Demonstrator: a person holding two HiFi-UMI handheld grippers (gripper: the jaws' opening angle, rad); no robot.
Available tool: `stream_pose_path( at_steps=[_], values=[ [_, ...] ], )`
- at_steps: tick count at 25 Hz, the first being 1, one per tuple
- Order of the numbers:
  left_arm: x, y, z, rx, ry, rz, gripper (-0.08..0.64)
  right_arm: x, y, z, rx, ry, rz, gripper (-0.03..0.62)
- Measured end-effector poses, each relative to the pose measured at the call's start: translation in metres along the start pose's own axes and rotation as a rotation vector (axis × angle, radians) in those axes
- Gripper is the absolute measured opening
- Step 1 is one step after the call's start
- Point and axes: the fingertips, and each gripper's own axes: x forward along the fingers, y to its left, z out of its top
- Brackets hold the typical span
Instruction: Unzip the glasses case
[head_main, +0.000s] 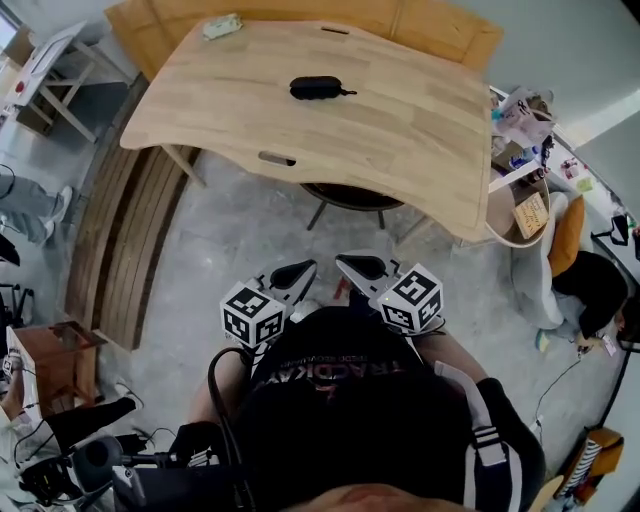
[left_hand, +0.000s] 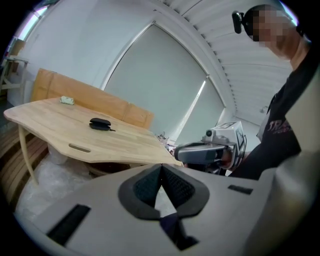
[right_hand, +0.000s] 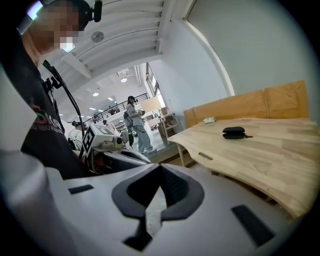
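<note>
The black glasses case (head_main: 318, 88) lies zipped on the far middle of the light wooden table (head_main: 420, 130). It also shows small in the left gripper view as the case (left_hand: 100, 123) and in the right gripper view as the case (right_hand: 234, 132). Both grippers hang close to my body, well short of the table and over the concrete floor. The left gripper (head_main: 298, 270) is shut with nothing in it, its jaws meeting at the left gripper (left_hand: 161, 169). Beside it, the right gripper (head_main: 352, 264) is shut and empty too, seen from its own camera as the right gripper (right_hand: 160, 169).
A small green-white object (head_main: 221, 27) lies at the table's far left corner. A round stool (head_main: 350, 196) stands under the near edge. Wooden slats (head_main: 120, 250) lie on the floor at left. A cluttered white shelf (head_main: 520, 130) and a seated person (head_main: 590, 285) are right.
</note>
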Motion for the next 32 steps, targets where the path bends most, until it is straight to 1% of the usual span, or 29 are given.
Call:
stream_pose_path(
  at_steps=[2, 5, 14, 32],
  values=[
    [0.001, -0.004, -0.005, 0.009, 0.01, -0.002, 0.012, 0.0, 0.002, -0.004, -0.005, 0.003, 0.0, 0.017],
    [0.0, -0.006, -0.012, -0.003, 0.012, 0.006, 0.012, 0.001, 0.008, -0.007, -0.017, 0.009, 0.011, 0.017],
    [-0.01, -0.008, -0.011, -0.01, -0.004, 0.047, 0.012, 0.005, 0.024, -0.007, -0.045, 0.021, 0.062, 0.017],
    [-0.013, -0.014, -0.02, -0.022, -0.011, 0.043, 0.012, 0.001, 0.032, -0.017, -0.055, 0.032, 0.055, 0.017]
  ],
)
